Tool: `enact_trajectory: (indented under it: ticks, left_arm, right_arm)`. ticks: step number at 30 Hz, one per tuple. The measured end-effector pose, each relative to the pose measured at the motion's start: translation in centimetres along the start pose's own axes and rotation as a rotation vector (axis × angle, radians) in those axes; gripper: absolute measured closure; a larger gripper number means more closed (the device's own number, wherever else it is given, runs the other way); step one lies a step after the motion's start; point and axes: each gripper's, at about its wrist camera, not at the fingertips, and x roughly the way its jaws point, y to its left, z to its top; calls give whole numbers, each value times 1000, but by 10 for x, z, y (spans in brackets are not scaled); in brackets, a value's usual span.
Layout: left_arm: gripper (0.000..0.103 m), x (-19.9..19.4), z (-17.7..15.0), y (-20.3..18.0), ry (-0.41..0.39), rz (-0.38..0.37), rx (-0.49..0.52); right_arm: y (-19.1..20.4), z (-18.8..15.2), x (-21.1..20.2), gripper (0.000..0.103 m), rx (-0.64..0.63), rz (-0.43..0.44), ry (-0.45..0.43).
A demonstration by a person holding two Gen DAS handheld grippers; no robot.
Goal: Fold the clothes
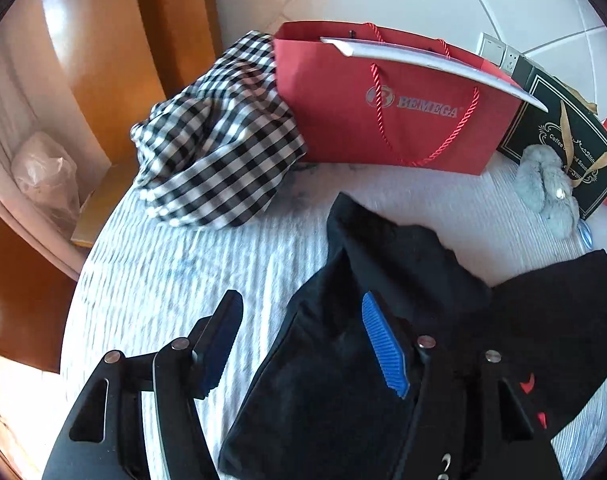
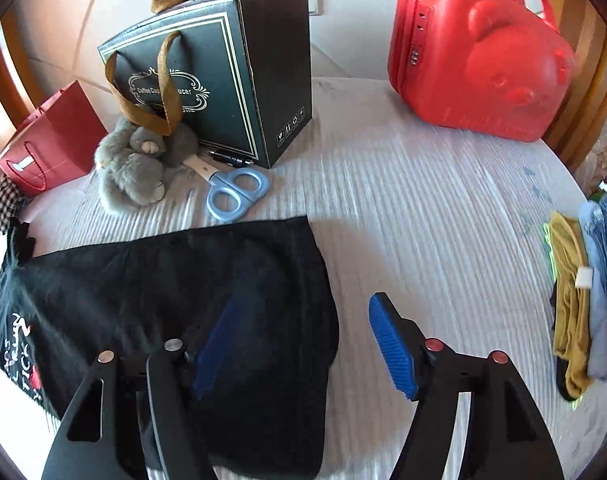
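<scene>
Black printed cotton T-shirt (image 2: 163,300) lies partly folded, near-centre on the white ribbed bedspread (image 2: 423,220). My left gripper (image 1: 303,344) and right gripper (image 2: 303,344) both gape wide, holding nothing. Soft, light, floppy (probably slides easily): pinch its hem edge.

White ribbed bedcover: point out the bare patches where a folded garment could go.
Widest bare stretch of the white ribbed bedcover: between the black printed T-shirt, the red bear-shaped case and the stacked clothes. Another lies below the black-and-white checked cloth. Crowded around the grey plush toy and blue-handled scissors.
</scene>
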Motion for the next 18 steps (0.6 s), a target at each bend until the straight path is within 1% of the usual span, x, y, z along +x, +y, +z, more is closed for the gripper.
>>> enact_trajectory:
  ticks: [1, 2, 5, 8, 10, 12, 14, 15, 18]
  left_arm:
    - [38, -7, -12, 8, 8, 2, -8]
    - [38, -11, -24, 15, 22, 7, -11]
    - [37, -21, -64, 22, 67, 25, -21]
    - [37, -26, -94, 24, 85, 1, -58]
    - [37, -29, -110, 17, 90, -13, -73]
    - [37, -30, -119, 11, 95, -17, -86]
    - [36, -31, -129, 4, 100, -20, -99]
    - [35, -30, -132, 2, 105, -17, -104]
    - [34, -25, -140, -3, 118, -6, -114]
  right_arm:
    - [-3, -13, -10, 25, 15, 16, -8]
    - [-5, -28, -17, 23, 32, 29, -15]
    - [-18, -66, -32, 23, 107, 72, -4]
    - [-26, -94, -38, 20, 159, 97, 9]
    - [-30, -109, -39, 18, 186, 108, 18]
    - [-27, -115, -38, 17, 182, 128, 15]
    - [-20, -118, -33, 14, 167, 148, 21]
    - [-15, -119, -30, 11, 147, 157, 26]
    - [3, -124, -20, 10, 74, 172, 45]
